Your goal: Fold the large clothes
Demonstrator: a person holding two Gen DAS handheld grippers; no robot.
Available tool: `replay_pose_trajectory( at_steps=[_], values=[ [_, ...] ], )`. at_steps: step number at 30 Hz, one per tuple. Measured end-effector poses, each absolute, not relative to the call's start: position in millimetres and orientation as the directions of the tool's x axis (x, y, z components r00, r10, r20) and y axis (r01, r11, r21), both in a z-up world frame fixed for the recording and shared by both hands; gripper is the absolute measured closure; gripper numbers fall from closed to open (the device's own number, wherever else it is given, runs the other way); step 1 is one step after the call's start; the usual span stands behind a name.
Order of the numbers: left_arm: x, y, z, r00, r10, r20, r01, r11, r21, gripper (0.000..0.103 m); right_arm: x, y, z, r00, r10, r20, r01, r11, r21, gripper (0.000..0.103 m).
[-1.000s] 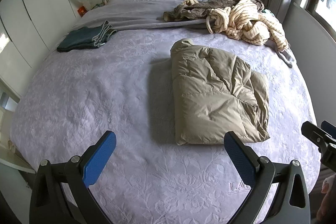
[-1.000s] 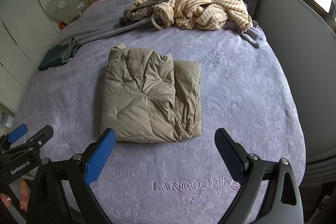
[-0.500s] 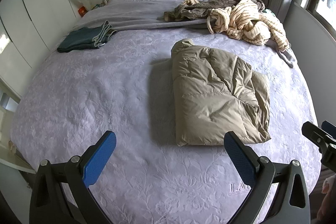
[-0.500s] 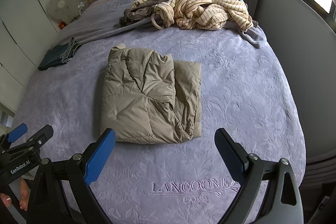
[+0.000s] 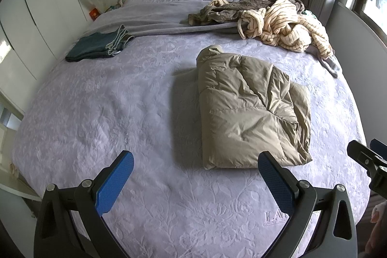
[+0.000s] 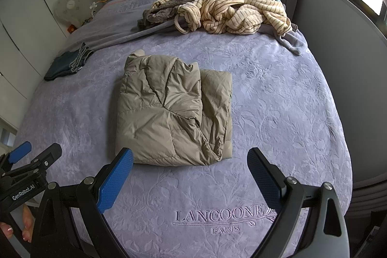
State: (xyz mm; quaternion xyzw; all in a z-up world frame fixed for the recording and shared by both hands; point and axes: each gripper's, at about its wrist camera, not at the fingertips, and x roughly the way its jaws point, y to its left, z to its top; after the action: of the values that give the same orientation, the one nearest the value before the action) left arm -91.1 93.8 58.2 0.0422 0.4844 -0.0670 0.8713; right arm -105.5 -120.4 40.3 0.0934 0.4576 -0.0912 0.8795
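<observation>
The puffy khaki quilted down jacket (image 6: 174,110) lies folded into a compact block near the middle of the lavender embossed bedspread (image 5: 108,113), toward the foot edge; this garment looks done. Both tools hang short of it over the foot edge, the left gripper (image 5: 196,175) spread wide and empty; the right gripper (image 6: 191,173) likewise. The next move likely calls for reaching to the cream striped fleece robe (image 6: 232,9) heaped at the head-end right corner; bare bedspread lies to the left, with folded dark teal trousers (image 5: 96,47) at the left edge.
</observation>
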Motion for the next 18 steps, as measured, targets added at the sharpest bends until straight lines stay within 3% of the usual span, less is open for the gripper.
replay_pose_trajectory(
  at_steps=[18],
  values=[
    [-88.4, 93.8, 59.1, 0.521, -0.084, -0.849, 0.163, 0.987, 0.003, 0.000, -105.6, -118.8, 40.9, 0.563, -0.075, -0.823, 0.247, 0.966, 0.081, 0.007]
  ],
)
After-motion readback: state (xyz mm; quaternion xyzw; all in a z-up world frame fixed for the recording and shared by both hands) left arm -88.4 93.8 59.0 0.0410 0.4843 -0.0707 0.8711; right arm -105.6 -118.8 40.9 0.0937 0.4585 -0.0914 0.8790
